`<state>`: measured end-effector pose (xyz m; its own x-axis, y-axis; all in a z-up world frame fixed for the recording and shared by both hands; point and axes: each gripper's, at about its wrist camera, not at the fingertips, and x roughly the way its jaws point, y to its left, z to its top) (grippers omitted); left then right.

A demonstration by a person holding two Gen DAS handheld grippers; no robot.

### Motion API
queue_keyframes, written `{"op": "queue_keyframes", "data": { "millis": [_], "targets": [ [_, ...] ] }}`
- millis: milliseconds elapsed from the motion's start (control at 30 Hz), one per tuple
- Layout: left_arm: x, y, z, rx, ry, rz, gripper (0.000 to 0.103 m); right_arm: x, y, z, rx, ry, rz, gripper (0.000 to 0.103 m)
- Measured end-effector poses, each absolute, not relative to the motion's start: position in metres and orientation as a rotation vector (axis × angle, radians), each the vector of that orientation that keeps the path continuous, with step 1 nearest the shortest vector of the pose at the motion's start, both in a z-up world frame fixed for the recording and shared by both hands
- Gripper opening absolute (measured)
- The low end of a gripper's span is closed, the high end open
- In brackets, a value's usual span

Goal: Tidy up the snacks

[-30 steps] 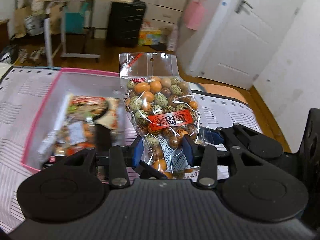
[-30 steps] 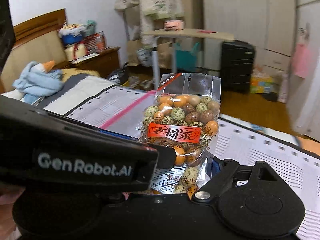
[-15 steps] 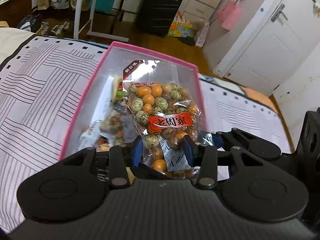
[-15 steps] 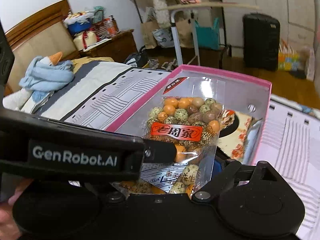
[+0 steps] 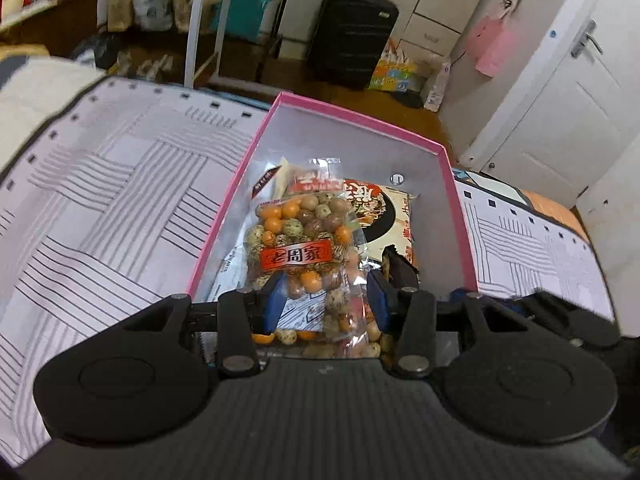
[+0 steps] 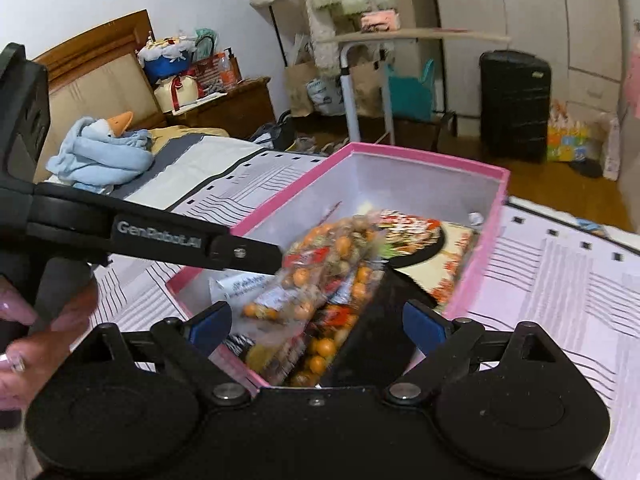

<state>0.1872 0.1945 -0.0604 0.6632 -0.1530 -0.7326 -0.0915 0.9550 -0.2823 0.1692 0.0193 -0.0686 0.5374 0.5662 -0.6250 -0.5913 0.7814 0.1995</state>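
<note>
Snack bag (image 5: 298, 248), a clear packet of orange, brown and speckled coated nuts with a red label, is hanging inside the pink-rimmed box (image 5: 460, 216), above the other packets lying there. Left gripper (image 5: 326, 300) is reaching over the near wall of the box; its blue-padded fingers (image 5: 274, 300) are sitting narrow against the lower part of the bag and are pinching it on both sides. In the right wrist view the bag (image 6: 320, 268) is appearing blurred, tilted over the box interior, with the left gripper's black finger arm crossing in from the left and meeting it. Right gripper (image 6: 316, 324) is hovering over the near end of the box (image 6: 486, 248) with its fingers (image 6: 210, 322) spread wide and gripping nothing. A large flat packet (image 5: 386, 216) printed with a dark round picture is lying on the box floor beyond the bag. The box is resting on a striped cover (image 5: 108, 208). A black suitcase (image 6: 514, 104) is standing on the floor beyond.
</note>
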Motion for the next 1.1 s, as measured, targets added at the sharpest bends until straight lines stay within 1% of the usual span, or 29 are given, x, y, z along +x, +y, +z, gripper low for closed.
{"op": "queue_keyframes", "data": {
  "millis": [200,567,767,1100],
  "targets": [
    [0.162,0.177,-0.049,-0.273,0.815,-0.081,0.042,0.145,-0.011,-0.053,-0.079,0.673,0.617,0.095],
    [0.111,0.139,0.003,-0.188,0.724,-0.125,0.043,0.105,-0.068,-0.004,-0.091,0.616,0.447,0.095],
    [0.082,0.119,0.023,-0.123,0.676,-0.151,0.051,0.085,-0.089,0.009,-0.072,0.617,0.384,0.095],
    [0.048,0.094,0.036,-0.063,0.65,-0.189,0.061,0.048,-0.104,0.004,-0.078,0.624,0.34,0.095]
  ]
}}
